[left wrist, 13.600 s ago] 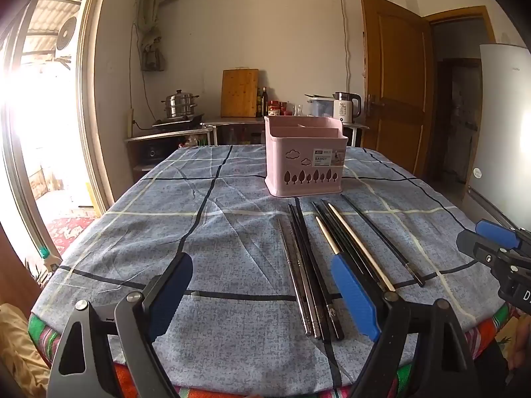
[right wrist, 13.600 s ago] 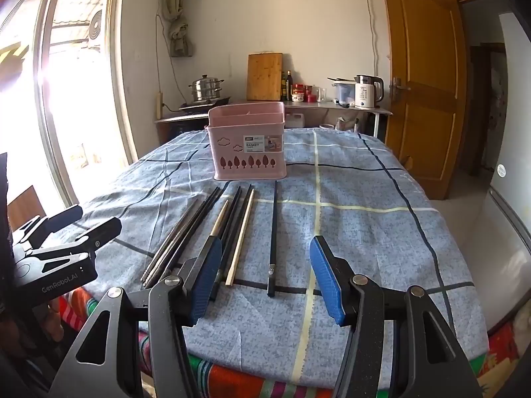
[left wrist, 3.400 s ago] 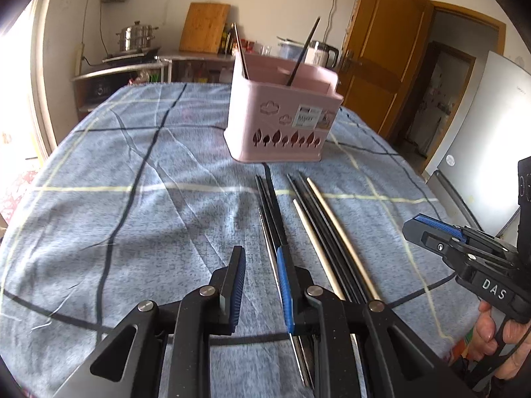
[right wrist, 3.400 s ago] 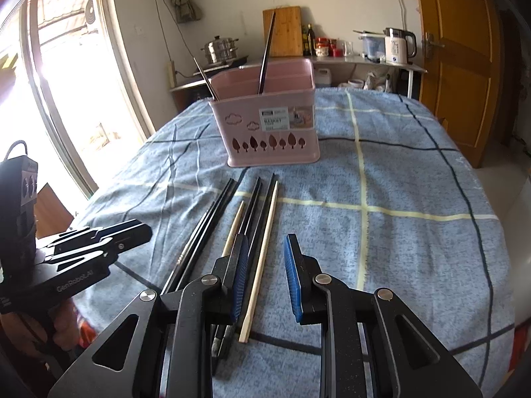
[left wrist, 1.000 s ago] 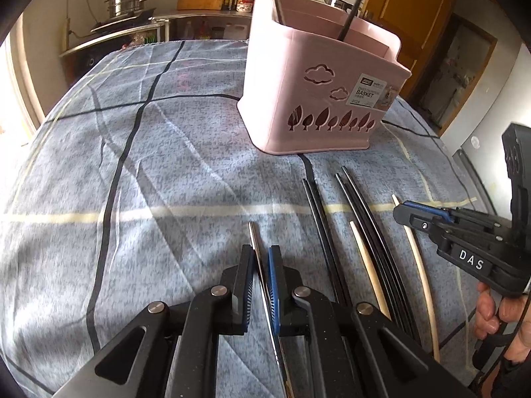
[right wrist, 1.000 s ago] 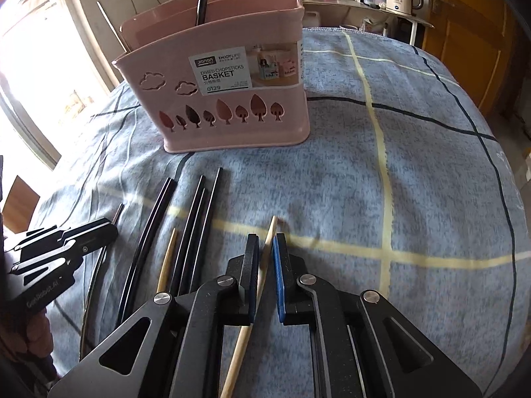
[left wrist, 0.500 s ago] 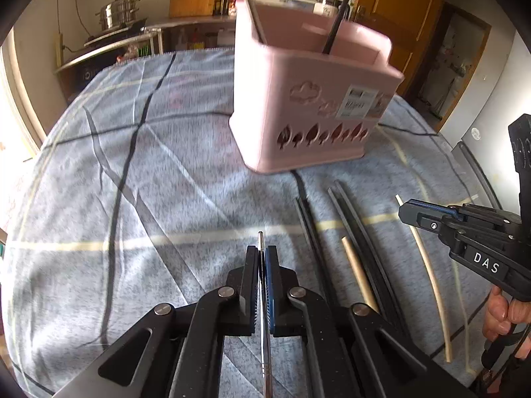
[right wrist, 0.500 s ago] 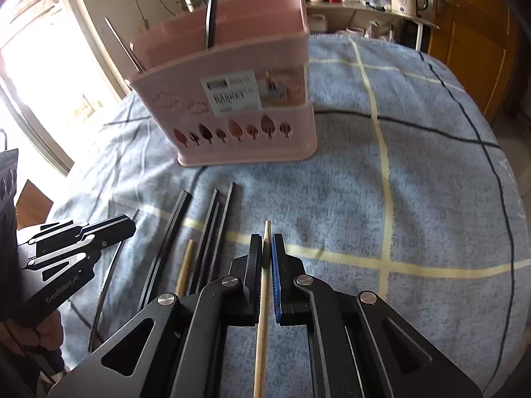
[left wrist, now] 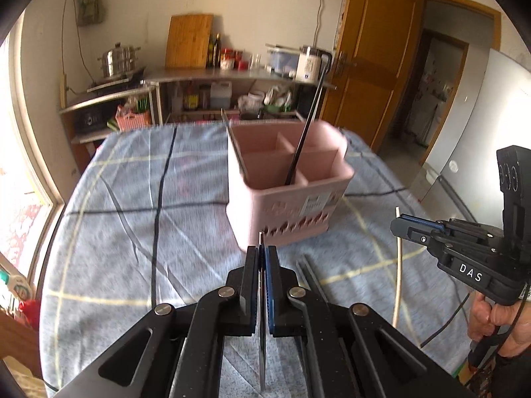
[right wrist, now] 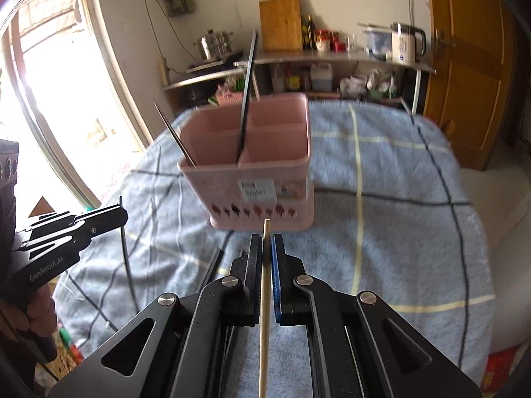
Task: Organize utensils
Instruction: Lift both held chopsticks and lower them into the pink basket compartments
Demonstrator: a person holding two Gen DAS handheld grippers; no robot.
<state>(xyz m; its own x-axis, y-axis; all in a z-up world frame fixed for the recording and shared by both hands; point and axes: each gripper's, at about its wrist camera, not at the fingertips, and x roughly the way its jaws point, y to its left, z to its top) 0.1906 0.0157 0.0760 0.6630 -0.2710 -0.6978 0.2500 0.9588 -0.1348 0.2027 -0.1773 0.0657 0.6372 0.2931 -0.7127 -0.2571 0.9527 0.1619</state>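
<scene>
A pink utensil basket point(left wrist: 292, 195) point(right wrist: 259, 172) stands on the blue checked tablecloth point(left wrist: 132, 232). It holds a black chopstick point(left wrist: 303, 126) point(right wrist: 247, 89) and a thin metal chopstick point(right wrist: 174, 136). My left gripper point(left wrist: 262, 252) is shut on a metal chopstick point(left wrist: 262, 348), lifted above the table in front of the basket; it also shows in the right wrist view point(right wrist: 113, 214). My right gripper point(right wrist: 265, 240) is shut on a light wooden chopstick point(right wrist: 264, 315), also raised; it shows in the left wrist view point(left wrist: 403, 224). Black chopsticks point(left wrist: 312, 275) lie on the cloth.
Behind the table is a shelf counter with a steamer pot point(left wrist: 117, 59), a cutting board point(left wrist: 189, 41), bottles and a kettle point(right wrist: 405, 44). A wooden door point(left wrist: 371, 66) is at the right, a bright window point(right wrist: 49, 99) at the left.
Both grippers have closed on their chopsticks, lifted them off the cloth and risen, so I look down into the basket's compartments.
</scene>
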